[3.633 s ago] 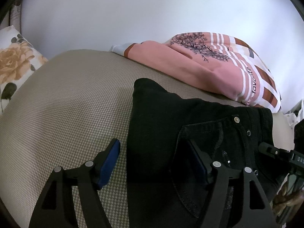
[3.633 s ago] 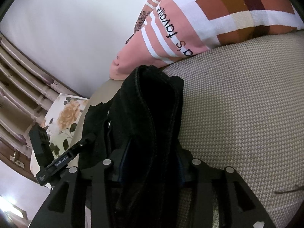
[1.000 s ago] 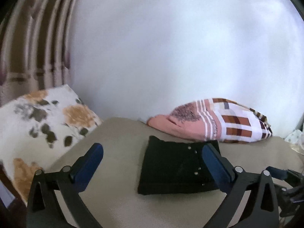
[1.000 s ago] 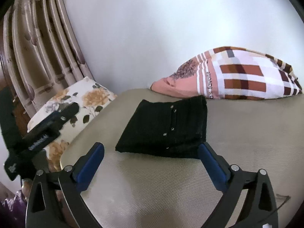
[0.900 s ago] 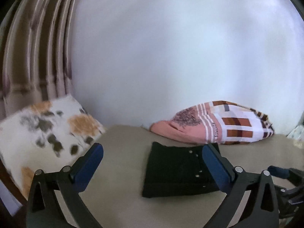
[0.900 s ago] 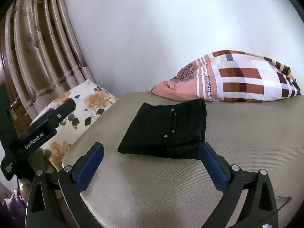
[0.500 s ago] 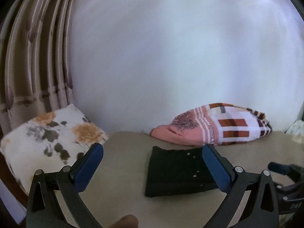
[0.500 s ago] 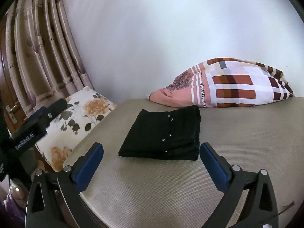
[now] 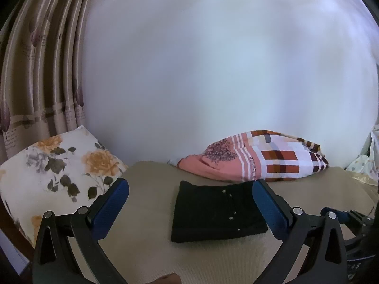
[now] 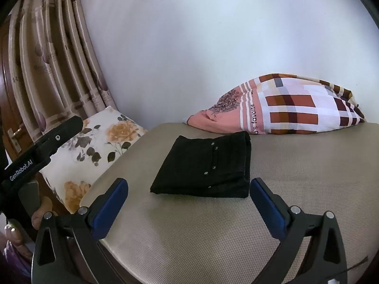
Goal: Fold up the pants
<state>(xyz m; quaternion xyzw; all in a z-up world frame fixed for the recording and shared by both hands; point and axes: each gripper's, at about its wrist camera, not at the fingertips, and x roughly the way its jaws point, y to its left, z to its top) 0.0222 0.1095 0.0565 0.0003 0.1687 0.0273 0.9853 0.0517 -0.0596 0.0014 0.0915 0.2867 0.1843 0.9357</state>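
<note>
— Toward the far edge of the bed point(image 10: 296, 189), the black pants point(image 10: 208, 165) are lying folded into a compact rectangle, silver rivets facing up.

— And both tools are hanging back from it. The left gripper point(image 9: 189, 198) is sitting with its blue pads spread wide, grasping nothing; the right gripper point(image 10: 188, 195) is showing the same wide gap, nothing between its fingers either.

— Neither one is touching the fabric. The bundle is resting flat on the beige woven cover, its thick folded side facing the bed's right side in the right wrist view.

— Just behind it, the pink and checked pillow point(image 10: 284, 108) is leaning against the white wall point(image 10: 213, 35), near the pants' far edge; whether they are touching, I cannot tell.

— Off the bed's left edge, the floral cushion point(image 9: 52, 172) is sitting beside the striped curtain point(image 9: 42, 71).

— And in the right wrist view the left tool's black body is poking in at the left, fingertips of a hand point(image 10: 38, 215) curling under it.
</note>
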